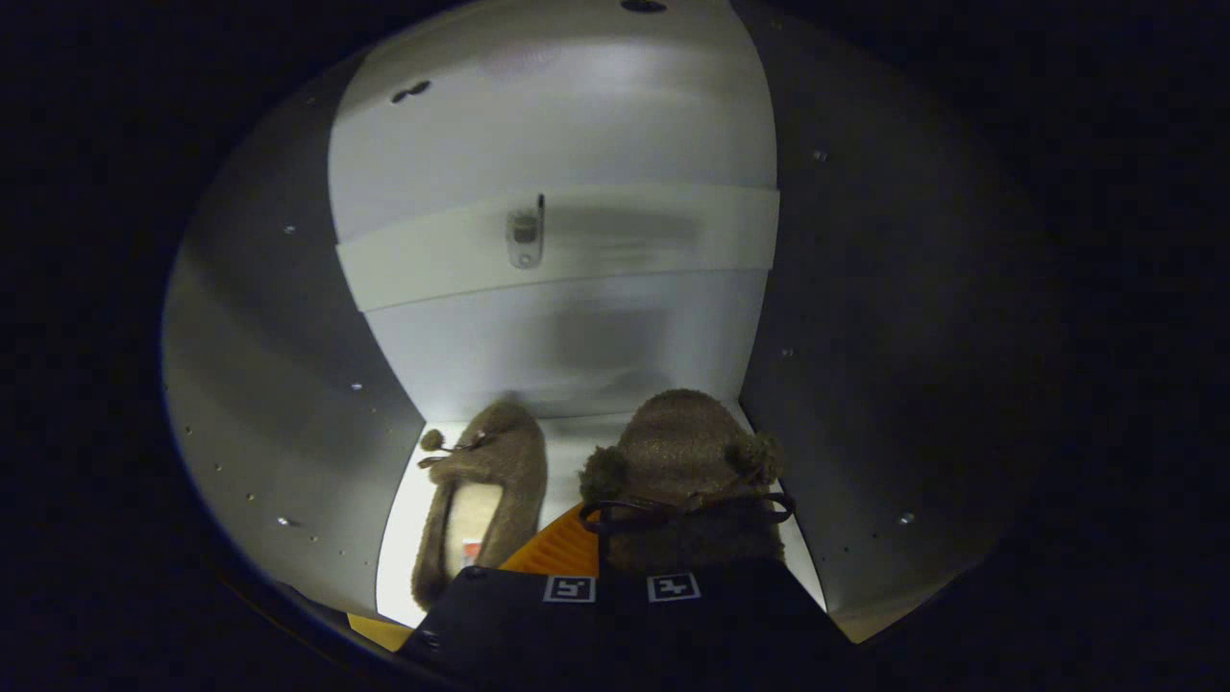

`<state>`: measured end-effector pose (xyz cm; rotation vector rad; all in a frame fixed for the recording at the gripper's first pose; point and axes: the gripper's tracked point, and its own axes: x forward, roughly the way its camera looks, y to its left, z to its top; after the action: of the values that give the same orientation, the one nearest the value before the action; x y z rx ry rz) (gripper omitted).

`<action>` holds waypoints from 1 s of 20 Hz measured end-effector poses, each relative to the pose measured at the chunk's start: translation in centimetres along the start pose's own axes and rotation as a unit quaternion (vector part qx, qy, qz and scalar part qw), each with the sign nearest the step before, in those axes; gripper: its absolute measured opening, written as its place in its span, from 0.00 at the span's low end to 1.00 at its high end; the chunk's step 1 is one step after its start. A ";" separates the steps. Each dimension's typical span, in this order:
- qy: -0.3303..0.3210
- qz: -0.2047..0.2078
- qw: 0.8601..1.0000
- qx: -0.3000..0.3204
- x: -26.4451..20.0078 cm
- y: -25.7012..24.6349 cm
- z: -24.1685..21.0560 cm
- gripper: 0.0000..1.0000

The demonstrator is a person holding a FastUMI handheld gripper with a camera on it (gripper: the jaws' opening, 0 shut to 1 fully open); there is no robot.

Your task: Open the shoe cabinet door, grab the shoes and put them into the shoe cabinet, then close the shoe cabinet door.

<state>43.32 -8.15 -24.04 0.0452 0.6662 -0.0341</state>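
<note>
Between the fingers of the gripper (623,577) sits a fuzzy brown slipper (687,461), squeezed tight. Beside it, another slipper (485,500) rests inside the shoe cabinet (279,365).

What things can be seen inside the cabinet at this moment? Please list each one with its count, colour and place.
fuzzy slipper on the floor: 1, brown, on the cabinet floor by the left wall, beside the fingers.
fuzzy slipper at the fingers: 1, brown with pom-poms and a dark bow, just ahead of the fingers, near the right wall.
shoe cabinet: 1, white, walls and back panel around both slippers.
bracket: 1, grey, on the back rail.
fingers: 2, at the near slipper's heel; whether they grip it cannot be told.
</note>
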 end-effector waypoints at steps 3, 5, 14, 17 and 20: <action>0.018 -0.006 1.000 -0.003 3.7 -0.5 -1.0 0.05; 0.033 -0.008 0.999 -0.009 5.3 -0.7 -1.8 0.05; 0.040 -0.007 0.998 -0.036 5.9 -0.4 -2.4 0.15; 0.041 0.006 0.999 -0.023 5.1 0.6 -2.8 0.41; 0.021 0.016 1.000 0.001 3.1 1.1 -2.5 0.66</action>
<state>44.26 -6.96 -27.88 0.0581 0.7077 -0.0028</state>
